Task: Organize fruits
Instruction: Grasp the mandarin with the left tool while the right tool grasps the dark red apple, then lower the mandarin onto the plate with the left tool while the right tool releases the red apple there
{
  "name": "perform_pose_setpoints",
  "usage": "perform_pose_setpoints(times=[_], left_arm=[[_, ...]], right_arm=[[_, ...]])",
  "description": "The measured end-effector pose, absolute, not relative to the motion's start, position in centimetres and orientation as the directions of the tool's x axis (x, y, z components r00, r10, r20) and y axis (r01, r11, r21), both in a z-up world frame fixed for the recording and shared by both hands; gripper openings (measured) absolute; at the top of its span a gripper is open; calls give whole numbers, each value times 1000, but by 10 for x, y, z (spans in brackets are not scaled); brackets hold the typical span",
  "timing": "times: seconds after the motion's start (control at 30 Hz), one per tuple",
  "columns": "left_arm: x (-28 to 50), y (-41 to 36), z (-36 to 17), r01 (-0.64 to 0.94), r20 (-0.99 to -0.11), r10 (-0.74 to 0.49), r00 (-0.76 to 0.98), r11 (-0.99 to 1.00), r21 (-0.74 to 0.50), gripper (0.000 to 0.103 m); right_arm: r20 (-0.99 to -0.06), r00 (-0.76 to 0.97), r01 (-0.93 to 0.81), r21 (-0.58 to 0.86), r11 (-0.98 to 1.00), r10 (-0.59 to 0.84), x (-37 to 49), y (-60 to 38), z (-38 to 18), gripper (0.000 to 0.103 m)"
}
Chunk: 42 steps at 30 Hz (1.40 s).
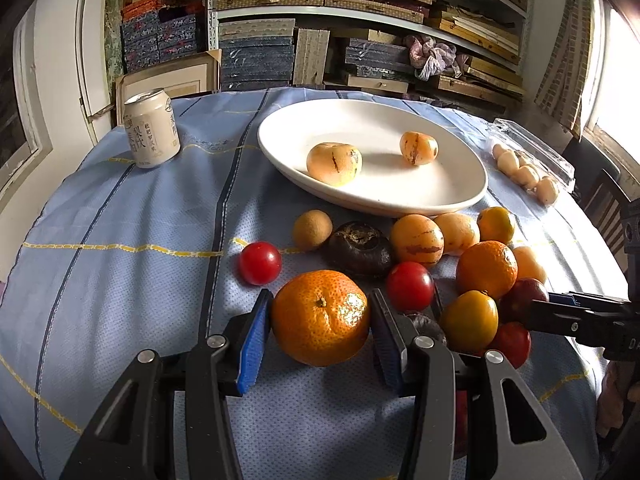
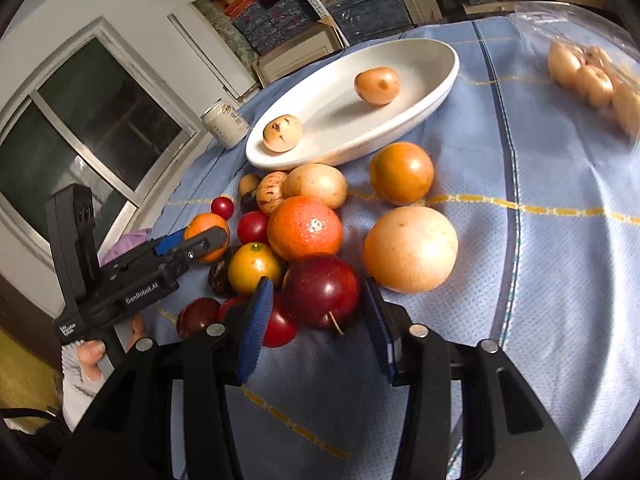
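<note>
Left gripper (image 1: 320, 296): its blue pads are closed on a mandarin (image 1: 320, 318), one pad against each side
Mandarin: low over the blue tablecloth (image 1: 120, 280), at the near edge of the fruit heap, stem end up; whether it touches the cloth I cannot tell
Right gripper (image 2: 317, 284): a dark red plum (image 2: 324, 300) sits between its fingers with a thin gap at each side, so the pads do not grip it
Plum: on the cloth, stalk towards the camera, touching a red tomato (image 2: 280, 326) that lies partly behind the left pad
Heap: an orange (image 2: 305, 233) just behind the plum, a big pale orange fruit (image 2: 411, 249) to its right, a small yellow-orange fruit (image 2: 256, 267) to its left
Loose tomato (image 1: 260, 263): by itself at the left of the heap, just beyond the mandarin
Plate (image 1: 360, 200): white, oval, behind the heap, with two pale spotted fruits (image 1: 334, 163) lying apart in it
Can (image 1: 151, 128): upright, left of the plate, well apart from the fruit
Clear box (image 1: 532, 148): right of the plate, with a row of small pale fruits beside it
Hand (image 2: 90, 354): wrapped around the left gripper's handle, at the left edge of the right wrist view
</note>
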<state>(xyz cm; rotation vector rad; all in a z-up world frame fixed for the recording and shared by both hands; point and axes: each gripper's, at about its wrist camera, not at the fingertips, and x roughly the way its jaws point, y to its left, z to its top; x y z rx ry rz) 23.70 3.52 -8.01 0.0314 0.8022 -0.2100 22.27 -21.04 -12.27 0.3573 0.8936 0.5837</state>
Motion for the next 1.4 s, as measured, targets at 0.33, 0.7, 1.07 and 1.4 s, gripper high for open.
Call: perform_pose_setpoints(times=[0.33,0.7,1.07,1.4], left_arm=[[237,39,-80,192,-715,-180,675,979,-64,49],[233,50,-54,158,-665,-174,726,984,-85,49],[314,20,-7,150,-675,-152,722,987,-62,49],[403,25,-44,77,-747,-112,656,994,-81,49]], right_arm=[[-616,475,-327,540,776,629,227,-211,-126,38],[-535,615,-334,489,806,579,205,-229,-80,37],[-477,697,-328,451,830,535,290,-210,-16,37],[-610,599,-312,419,853,519,343,-183,-79,38]])
